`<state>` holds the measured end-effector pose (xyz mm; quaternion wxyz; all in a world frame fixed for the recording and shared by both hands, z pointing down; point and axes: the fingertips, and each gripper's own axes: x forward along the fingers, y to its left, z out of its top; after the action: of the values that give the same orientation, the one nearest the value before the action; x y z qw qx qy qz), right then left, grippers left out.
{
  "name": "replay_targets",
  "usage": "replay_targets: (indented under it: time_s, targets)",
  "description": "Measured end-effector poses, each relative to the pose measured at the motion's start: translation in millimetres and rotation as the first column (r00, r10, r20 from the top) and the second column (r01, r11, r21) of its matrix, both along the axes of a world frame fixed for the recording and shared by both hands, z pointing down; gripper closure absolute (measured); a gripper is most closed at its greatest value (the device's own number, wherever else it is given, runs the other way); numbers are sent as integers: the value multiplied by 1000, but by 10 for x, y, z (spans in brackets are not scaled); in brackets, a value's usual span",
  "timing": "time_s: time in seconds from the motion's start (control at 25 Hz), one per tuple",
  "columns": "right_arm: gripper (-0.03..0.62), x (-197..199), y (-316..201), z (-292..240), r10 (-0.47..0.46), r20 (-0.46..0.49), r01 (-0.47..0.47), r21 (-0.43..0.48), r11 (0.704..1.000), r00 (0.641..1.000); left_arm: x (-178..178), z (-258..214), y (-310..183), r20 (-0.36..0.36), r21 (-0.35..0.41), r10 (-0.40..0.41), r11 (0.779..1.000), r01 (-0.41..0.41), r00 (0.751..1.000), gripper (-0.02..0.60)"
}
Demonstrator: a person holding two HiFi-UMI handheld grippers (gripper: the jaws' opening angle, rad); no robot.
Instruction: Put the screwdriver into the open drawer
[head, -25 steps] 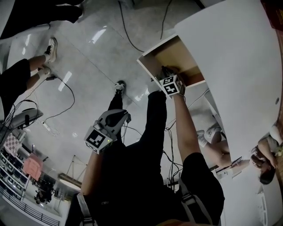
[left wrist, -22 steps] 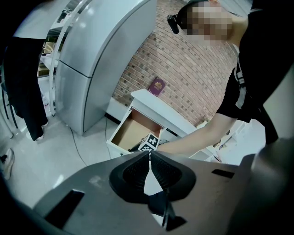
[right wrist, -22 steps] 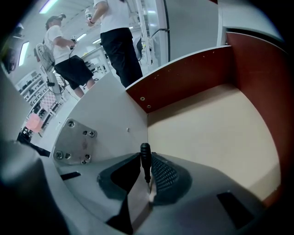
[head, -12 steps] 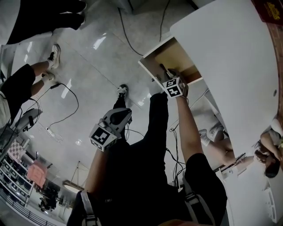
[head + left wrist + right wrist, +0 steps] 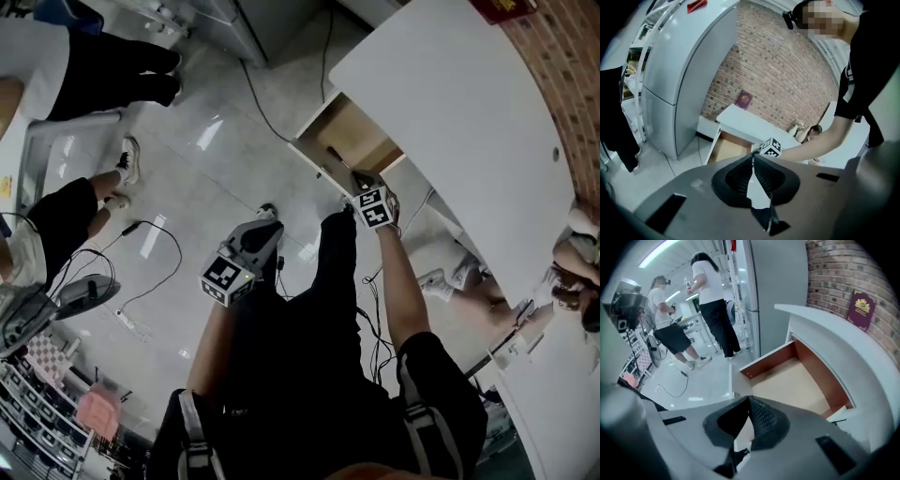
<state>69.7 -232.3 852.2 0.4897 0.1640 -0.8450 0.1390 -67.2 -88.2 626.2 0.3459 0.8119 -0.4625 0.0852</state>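
The wooden drawer point(image 5: 364, 131) stands pulled out from under the white table point(image 5: 450, 112). A slim dark thing point(image 5: 337, 157), apparently the screwdriver, lies on its floor near the front panel. My right gripper point(image 5: 362, 185) hovers just outside the drawer's front corner, jaws shut with nothing between them. In the right gripper view the tips point(image 5: 750, 399) meet over the drawer floor point(image 5: 797, 380), and the gripper body hides the screwdriver. My left gripper point(image 5: 265, 232) hangs lower left over the floor, shut and empty point(image 5: 753, 155).
A red booklet point(image 5: 861, 310) lies on the table against the brick wall. A tall grey fridge point(image 5: 684, 84) stands left of the table. People stand and sit around point(image 5: 710, 301), and cables point(image 5: 155, 234) trail on the tiled floor.
My right gripper has drawn back out of the drawer, leaving the dark thing inside. The head view has swung, showing more floor and people. The left gripper has kept its place.
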Motion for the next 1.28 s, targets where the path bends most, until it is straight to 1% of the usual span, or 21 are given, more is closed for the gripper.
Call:
replay_targets:
  time_s: [0.12, 0.24, 0.32, 0.4, 0.52, 0.68, 0.84, 1.0, 1.12, 1.28]
  targets:
    - [537, 83, 197, -489, 53, 77, -53, -9, 999, 996, 94, -226, -34, 16, 43, 44, 998, -45, 999, 558]
    - [537, 136, 460, -1015, 97, 175, -94, -24, 995, 980, 206, -454, -46, 35, 81, 103, 991, -105, 994, 558]
    - [537, 159, 638, -1351, 108, 226, -107, -17, 994, 968, 251, -580, -67, 49, 109, 137, 984, -142, 989, 558]
    - [537, 206, 792, -1645, 101, 256, -107, 10, 994, 961, 300, -678, -104, 56, 138, 159, 977, -165, 986, 558]
    - [539, 306, 949, -2033, 96, 288, -122, 74, 990, 953, 425, -816, -163, 61, 181, 190, 963, -198, 980, 558]
    - [539, 403, 1166, -2464, 129, 335, -187, 145, 972, 933, 631, -938, -72, 70, 218, 274, 934, -283, 959, 558]
    - [539, 433, 1347, -2711, 175, 374, -257, 183, 949, 911, 702, -1032, -14, 93, 235, 336, 907, -349, 937, 558]
    - [539, 374, 1477, -2796, 196, 398, -293, 201, 935, 896, 619, -1134, 15, 125, 243, 351, 896, -372, 928, 558]
    - [539, 468, 1519, -2837, 213, 393, -310, 202, 929, 895, 644, -1215, 1, 113, 252, 346, 897, -364, 931, 558]
    - [539, 565, 1576, -2921, 219, 401, -324, 214, 922, 890, 722, -1240, 82, 98, 241, 329, 908, -343, 939, 558]
